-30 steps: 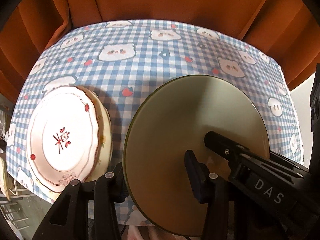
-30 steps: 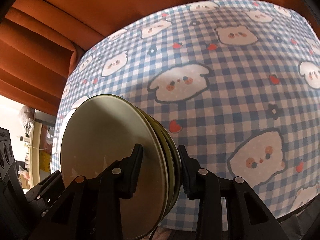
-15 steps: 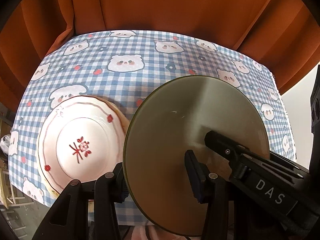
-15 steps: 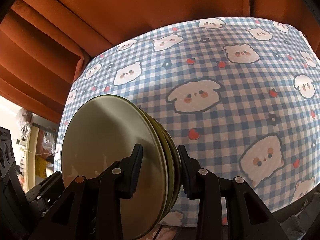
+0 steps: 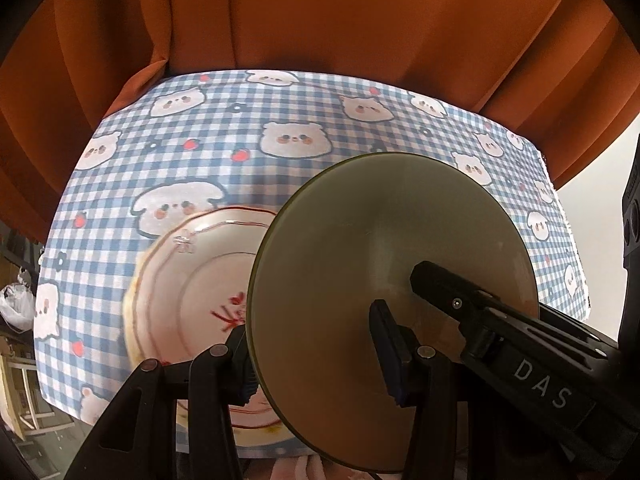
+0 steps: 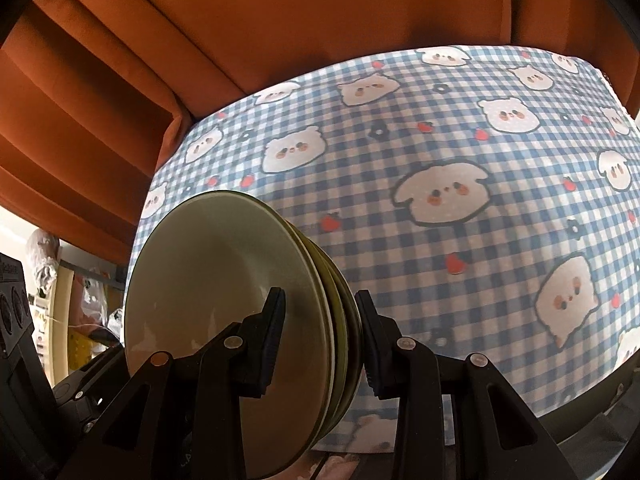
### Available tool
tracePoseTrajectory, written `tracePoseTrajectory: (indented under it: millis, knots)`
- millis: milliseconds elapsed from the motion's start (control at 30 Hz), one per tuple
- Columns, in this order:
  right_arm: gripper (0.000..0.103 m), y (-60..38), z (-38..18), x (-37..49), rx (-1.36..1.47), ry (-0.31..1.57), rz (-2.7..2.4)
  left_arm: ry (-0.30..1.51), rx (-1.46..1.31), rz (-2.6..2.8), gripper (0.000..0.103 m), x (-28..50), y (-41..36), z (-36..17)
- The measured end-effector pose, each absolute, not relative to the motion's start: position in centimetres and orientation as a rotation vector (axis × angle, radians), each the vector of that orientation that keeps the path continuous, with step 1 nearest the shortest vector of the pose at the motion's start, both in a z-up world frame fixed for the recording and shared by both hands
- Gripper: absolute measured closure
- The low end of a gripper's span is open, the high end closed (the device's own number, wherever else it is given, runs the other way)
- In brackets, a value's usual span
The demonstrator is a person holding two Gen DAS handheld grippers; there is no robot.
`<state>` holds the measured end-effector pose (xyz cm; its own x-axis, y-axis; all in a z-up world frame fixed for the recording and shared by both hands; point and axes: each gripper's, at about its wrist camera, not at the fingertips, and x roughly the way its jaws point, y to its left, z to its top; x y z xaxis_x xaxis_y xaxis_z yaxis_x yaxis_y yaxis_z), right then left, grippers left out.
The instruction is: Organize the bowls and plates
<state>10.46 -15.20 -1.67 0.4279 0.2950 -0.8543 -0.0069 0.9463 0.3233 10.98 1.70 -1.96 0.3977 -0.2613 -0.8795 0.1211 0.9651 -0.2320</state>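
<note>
A stack of olive-green plates (image 5: 360, 264) is held on edge above the table by both grippers. My left gripper (image 5: 316, 356) is shut on the stack's rim. My right gripper (image 6: 320, 336) is shut on the same green plates (image 6: 224, 280), its fingers on either side of the stack; its black finger (image 5: 452, 292) shows against the plate face in the left wrist view. A white plate with red flower pattern (image 5: 192, 280) lies on the table to the left, on top of a yellowish plate, partly hidden behind the green stack.
The table has a blue checked cloth with bear faces (image 6: 440, 192). Orange curtains (image 5: 320, 16) hang behind it. The table's near edge and a cluttered room show at the left (image 6: 52, 280).
Both grippers and the green stack have pulled back and tilted; the table looks farther away and the white plate has shifted right, now partly behind the green stack.
</note>
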Motion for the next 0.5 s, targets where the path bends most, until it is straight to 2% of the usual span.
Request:
tracePoseTrajectory:
  millis: [500]
  knots:
    - [0.065,-7.9,-3.1,10.8,0.3,1.142,0.173,1.179,-0.136,-0.257,0.055,11.9,8.7,-3.8]
